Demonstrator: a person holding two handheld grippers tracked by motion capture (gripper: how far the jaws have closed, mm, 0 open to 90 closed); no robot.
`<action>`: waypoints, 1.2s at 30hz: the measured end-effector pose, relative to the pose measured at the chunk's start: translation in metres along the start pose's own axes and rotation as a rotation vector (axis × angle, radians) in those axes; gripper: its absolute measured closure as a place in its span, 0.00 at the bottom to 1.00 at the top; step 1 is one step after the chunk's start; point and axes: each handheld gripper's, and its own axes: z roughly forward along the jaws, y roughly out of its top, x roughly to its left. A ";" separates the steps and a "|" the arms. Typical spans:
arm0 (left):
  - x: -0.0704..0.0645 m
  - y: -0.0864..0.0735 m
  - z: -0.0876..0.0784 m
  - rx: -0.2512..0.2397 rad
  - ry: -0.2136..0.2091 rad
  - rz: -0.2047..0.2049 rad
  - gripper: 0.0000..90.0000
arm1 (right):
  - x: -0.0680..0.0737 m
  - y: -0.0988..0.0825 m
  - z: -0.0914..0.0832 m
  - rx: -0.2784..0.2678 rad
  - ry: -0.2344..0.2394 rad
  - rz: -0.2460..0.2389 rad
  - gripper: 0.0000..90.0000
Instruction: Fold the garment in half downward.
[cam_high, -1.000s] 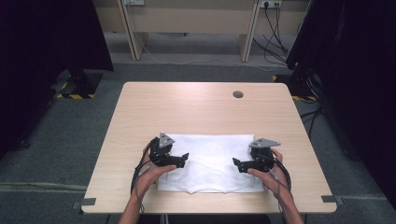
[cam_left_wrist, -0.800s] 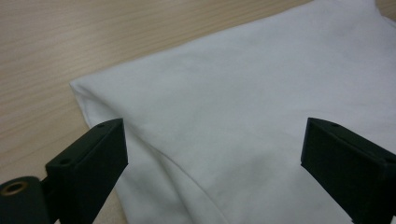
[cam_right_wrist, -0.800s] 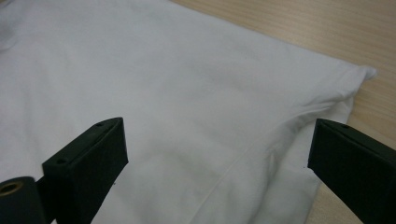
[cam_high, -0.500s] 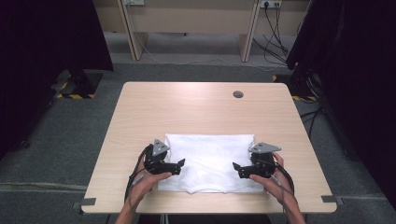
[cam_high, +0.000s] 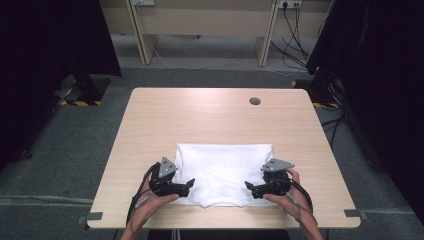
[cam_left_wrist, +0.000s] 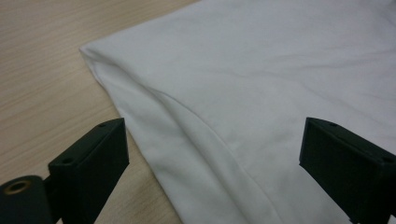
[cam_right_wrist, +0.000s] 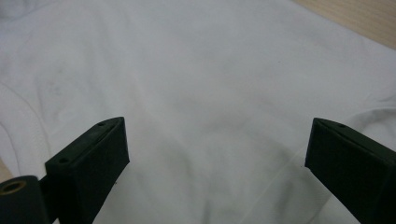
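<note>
A folded white cloth (cam_high: 222, 170) lies flat on the near half of the wooden table (cam_high: 210, 117). My left gripper (cam_high: 188, 187) sits at the cloth's near left corner, jaws open and pointing right. In the left gripper view the cloth (cam_left_wrist: 261, 84) spans the gap between the wide-open jaws, its folded edge running diagonally over the wood. My right gripper (cam_high: 248, 189) rests at the near right part of the cloth, open and pointing left. In the right gripper view the cloth (cam_right_wrist: 210, 88) lies under the open jaws, with nothing pinched.
A small round grommet (cam_high: 255, 101) sits in the table's far right area. Desk legs and cables (cam_high: 295, 20) stand on the grey floor beyond the table. Dark curtains hang at both sides. The person's hands (cam_high: 155, 205) reach in over the near edge.
Both grippers have slid toward the near edge along the cloth's sides. The cloth lies as before.
</note>
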 end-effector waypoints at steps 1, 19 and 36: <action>0.000 0.000 0.000 0.000 0.000 0.000 0.08 | 0.000 0.000 0.000 0.000 0.000 0.000 0.07; -0.021 -0.004 0.005 0.060 -0.068 0.032 0.08 | -0.016 -0.014 -0.005 0.036 -0.057 0.092 0.06; -0.007 -0.005 0.003 0.047 -0.090 -0.010 0.09 | -0.005 0.006 0.014 0.065 0.005 0.088 0.07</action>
